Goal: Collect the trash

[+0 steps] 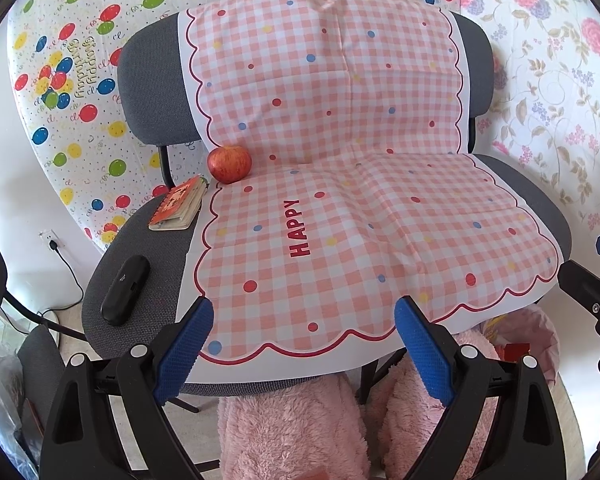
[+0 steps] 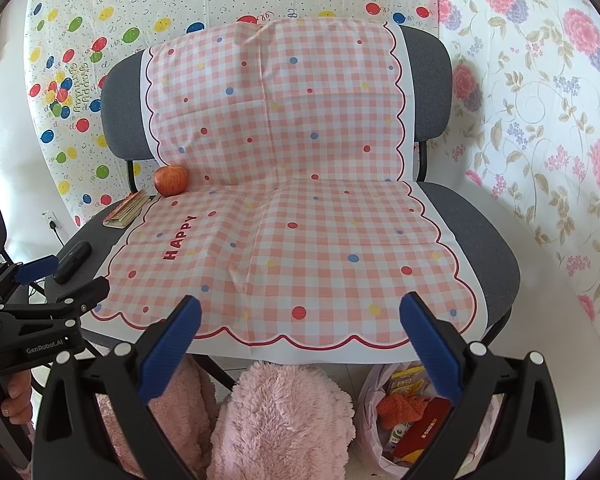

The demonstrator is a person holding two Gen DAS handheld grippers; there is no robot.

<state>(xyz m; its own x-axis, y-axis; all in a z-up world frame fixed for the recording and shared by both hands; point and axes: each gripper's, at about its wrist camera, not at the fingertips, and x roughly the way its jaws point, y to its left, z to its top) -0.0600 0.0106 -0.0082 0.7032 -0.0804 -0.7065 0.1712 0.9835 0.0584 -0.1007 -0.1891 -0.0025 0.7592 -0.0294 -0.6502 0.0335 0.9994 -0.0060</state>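
A grey chair carries a pink checked cloth over its back and seat, and under its front edge on the right stands a pink trash bag filled with cartons and wrappers. On the seat's left side lie a black case, a small book and a red apple near the backrest. The left gripper and the right gripper are both wide open, holding nothing, just before the seat's front edge.
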